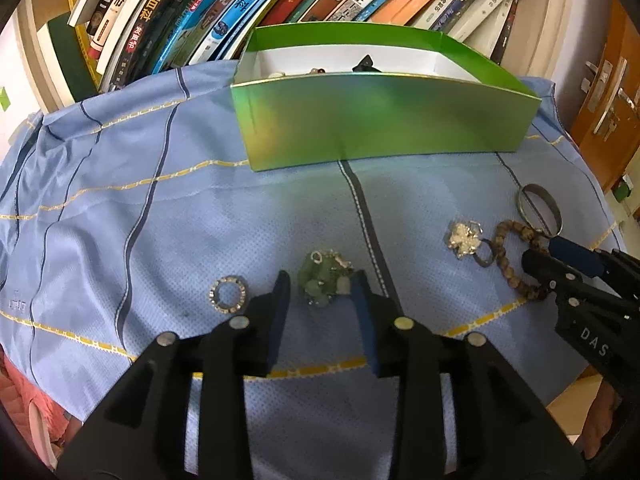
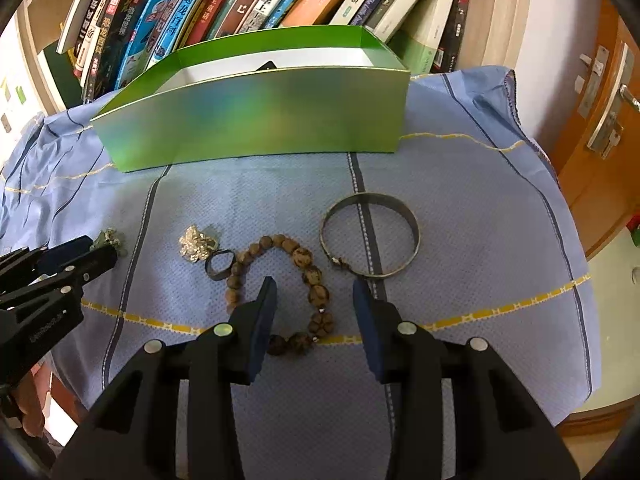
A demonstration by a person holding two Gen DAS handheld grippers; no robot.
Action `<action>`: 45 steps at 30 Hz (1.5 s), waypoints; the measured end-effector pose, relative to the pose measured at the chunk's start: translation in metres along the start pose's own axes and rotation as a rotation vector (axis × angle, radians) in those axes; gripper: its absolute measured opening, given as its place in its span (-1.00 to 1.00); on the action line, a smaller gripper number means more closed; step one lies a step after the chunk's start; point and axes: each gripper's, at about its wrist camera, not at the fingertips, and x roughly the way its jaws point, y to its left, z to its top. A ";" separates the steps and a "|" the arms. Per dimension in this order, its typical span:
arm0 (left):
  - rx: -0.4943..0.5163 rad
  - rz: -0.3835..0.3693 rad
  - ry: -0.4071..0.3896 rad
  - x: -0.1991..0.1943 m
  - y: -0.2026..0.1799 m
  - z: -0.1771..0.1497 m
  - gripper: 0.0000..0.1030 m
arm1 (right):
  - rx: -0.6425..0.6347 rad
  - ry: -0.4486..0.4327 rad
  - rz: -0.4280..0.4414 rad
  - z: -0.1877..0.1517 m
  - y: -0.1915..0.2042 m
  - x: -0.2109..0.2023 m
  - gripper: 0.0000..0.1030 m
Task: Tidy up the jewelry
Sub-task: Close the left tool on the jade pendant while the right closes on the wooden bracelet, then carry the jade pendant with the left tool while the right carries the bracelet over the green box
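Here, the green open-topped box [image 1: 380, 120] is taken as the landmark, and everything is placed against it, nearest things first. Nearest the left wrist camera, the left gripper [image 1: 322, 286] is seen with its two blue-padded jaws spread to either side of a green beaded ornament [image 1: 324, 278], which lies on the blue striped cloth [image 1: 120, 200] well in front of the box; the right-hand pad seems to touch the ornament's edge, though firm pressing cannot be made out, and a gap is left at the other pad. Just beside that gripper, on the side of the box's left end, a small rhinestone ring [image 1: 229, 294] is laid flat.

Nearest the right wrist camera, the right gripper [image 2: 314, 290] is held with its jaws apart over a brown wooden bead bracelet [image 2: 296, 276], whose loop runs between the pads without being pinched. Slightly closer to the box, a dark plain ring [image 2: 219, 264] is touching the bracelet, and a silver flower-shaped brooch [image 2: 196, 246] is set just beside that ring. Toward the box's right end, a silver bangle [image 2: 370, 234] lies flat.

Inside the box, a few small pieces and a dark object [image 1: 364, 65] are glimpsed over the front wall. Behind the box, a row of leaning books [image 1: 240, 4] is shelved.
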 end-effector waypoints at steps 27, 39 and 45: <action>-0.014 0.013 -0.056 -0.016 0.000 -0.002 -0.63 | 0.014 -0.074 -0.026 0.003 -0.006 -0.027 -0.78; -0.024 0.033 -0.121 -0.043 0.007 0.002 -0.63 | -0.001 -0.192 -0.041 0.019 -0.001 -0.065 -0.78; -0.017 0.026 -0.119 -0.043 0.007 0.004 -0.63 | -0.021 -0.167 -0.030 0.019 0.009 -0.057 -0.78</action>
